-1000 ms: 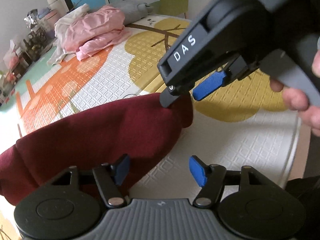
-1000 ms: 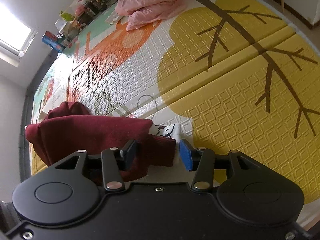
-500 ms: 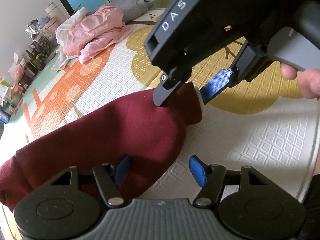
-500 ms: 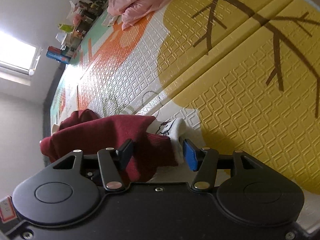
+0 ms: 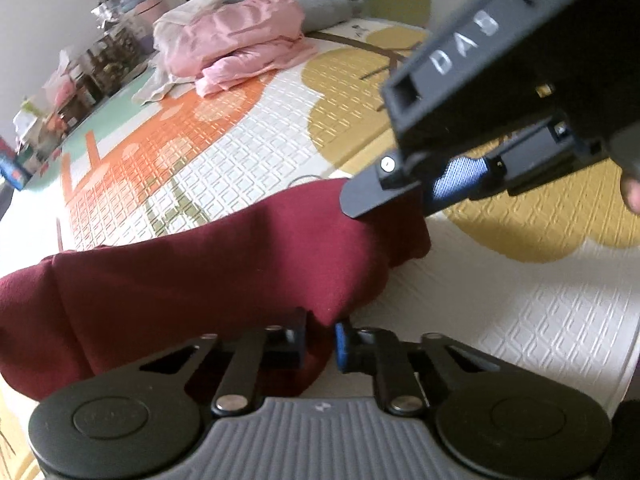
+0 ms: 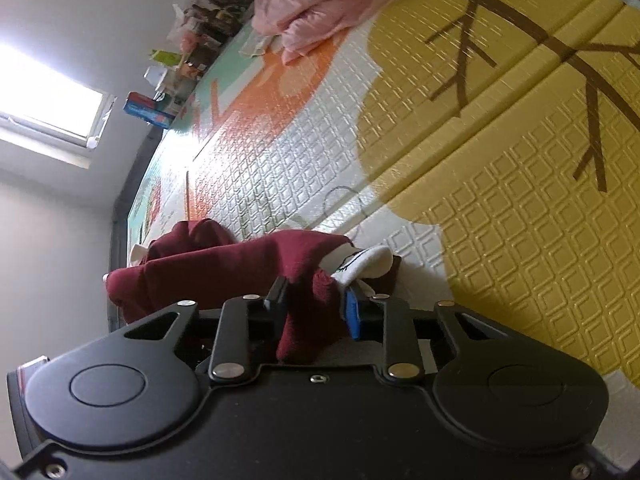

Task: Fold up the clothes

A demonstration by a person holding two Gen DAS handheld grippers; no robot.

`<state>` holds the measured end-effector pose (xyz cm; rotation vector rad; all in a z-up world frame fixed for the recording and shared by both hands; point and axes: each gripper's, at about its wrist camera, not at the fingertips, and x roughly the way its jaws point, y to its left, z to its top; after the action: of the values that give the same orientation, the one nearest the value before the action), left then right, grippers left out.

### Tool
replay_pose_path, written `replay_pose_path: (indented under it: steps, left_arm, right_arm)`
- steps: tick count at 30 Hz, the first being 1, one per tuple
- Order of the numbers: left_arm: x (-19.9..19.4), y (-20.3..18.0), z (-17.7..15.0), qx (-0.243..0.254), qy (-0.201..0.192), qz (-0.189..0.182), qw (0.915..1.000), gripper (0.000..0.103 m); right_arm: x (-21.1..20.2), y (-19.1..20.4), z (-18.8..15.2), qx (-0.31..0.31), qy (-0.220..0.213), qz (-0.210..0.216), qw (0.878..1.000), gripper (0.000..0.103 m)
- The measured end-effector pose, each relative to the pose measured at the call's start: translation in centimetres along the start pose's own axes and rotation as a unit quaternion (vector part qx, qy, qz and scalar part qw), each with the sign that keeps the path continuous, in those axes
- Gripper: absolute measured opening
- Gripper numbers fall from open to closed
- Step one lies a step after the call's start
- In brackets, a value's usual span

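A dark red top [image 5: 224, 276] lies on the play mat [image 5: 248, 148]. It looks partly folded, with one edge lifted up by two grippers.

The left gripper [image 5: 320, 340] has its jaws closed on the near edge of the top. A bit of red cloth sits pinched between the two pads. The right gripper [image 6: 316, 304] has its jaws closed on another part of the edge, where a white patch with a small picture [image 6: 364, 264] shows. In the left view the right gripper sits over the far corner of the top, near the yellow part of the mat.

So both grippers hold the same side of the top, a little apart from each other.

To do this step well, I think both grippers should move together, at the same height and the same speed. Then the edge stays straight and flat. They should carry it over the rest of the top and lay it down so the edges line up. The grip looks small on the left side, so a hard pull could make the cloth slip out. Go slow and keep the cloth a bit tight between the two grippers, but not stretched.

A pink pile of clothes [image 5: 236, 52] lies far off on the mat. It is out of the way.
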<state>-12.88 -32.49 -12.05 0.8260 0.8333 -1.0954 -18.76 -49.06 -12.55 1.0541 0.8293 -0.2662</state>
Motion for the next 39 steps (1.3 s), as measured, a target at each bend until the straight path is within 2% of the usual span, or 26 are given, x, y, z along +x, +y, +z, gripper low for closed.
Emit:
replay_pose_path:
  steps: [10,12,22,30,39]
  left_arm:
    - [-2.6,1.8,0.5,-0.061,-0.022,-0.03,0.9974,0.009]
    - [-3.4,2.1,0.6,-0.068,-0.029,-0.028,0.9969,0.009]
    - [-7.3,5.1,0.5,-0.122,-0.063,-0.003,0.9906,0.009]
    - [-10.6,8.9,-1.0,-0.183,-0.087,0.034,0.9787,0.009]
    - [-13.7,13.6,-4.3,-0.254,-0.098,0.079,0.9589,0.009]
  right_arm:
    - [-2.3,2.5,-0.1,-0.039,-0.026,0.006,0.999,0.015]
    - [-2.9,3.1,0.3,-0.044,-0.031,0.009,0.999,0.008]
    - [-3.8,8.8,1.0,-0.107,-0.032,0.026,0.993,0.008]
    - [-3.4,14.7,0.6,-0.168,-0.018,0.045,0.985,0.008]
    - [-1.3,22.2,-1.8,-0.246,0.008,0.068,0.967,0.008]
